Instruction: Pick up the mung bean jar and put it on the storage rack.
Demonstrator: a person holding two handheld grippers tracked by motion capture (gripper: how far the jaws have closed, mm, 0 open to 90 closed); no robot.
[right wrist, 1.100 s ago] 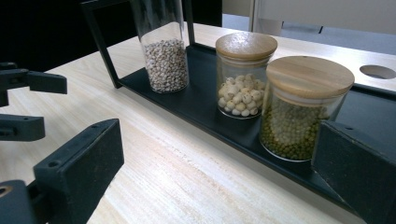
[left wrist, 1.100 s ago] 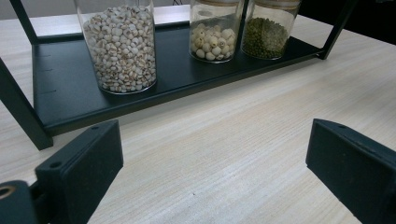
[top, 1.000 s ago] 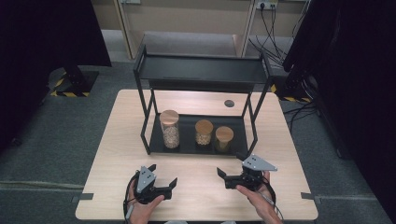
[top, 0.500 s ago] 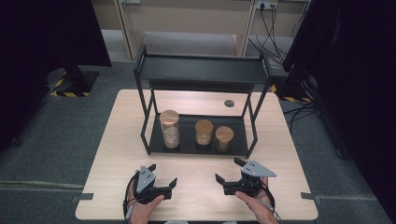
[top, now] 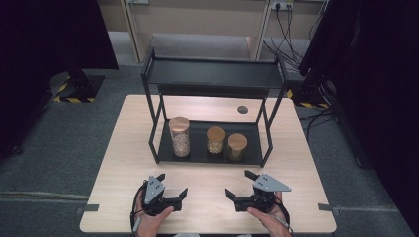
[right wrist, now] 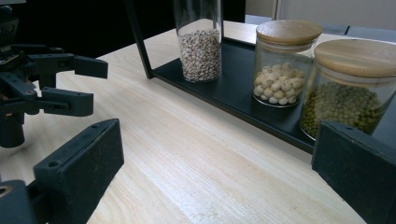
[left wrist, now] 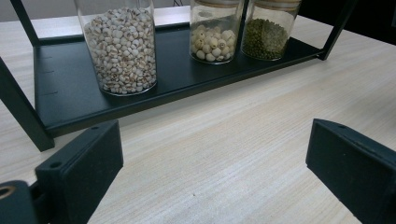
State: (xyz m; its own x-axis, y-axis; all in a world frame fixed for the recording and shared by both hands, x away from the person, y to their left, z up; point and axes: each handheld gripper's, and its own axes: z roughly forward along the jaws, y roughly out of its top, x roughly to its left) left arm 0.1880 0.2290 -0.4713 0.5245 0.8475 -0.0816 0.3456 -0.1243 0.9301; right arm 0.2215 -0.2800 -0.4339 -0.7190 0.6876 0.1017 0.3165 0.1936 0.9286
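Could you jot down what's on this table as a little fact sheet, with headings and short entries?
Surface: light wooden table
Rack: black two-level shelf, top level bare
Tall jar: small pale grains, at the left of the lower tray
Middle jar: round cream beans, wooden lid
Short jar: green beans, wooden lid, at the right
Left tongs: open, holding nothing, at the table's near edge
Right tongs: open, holding nothing, at the near edge
Contact: neither tongs touch a jar
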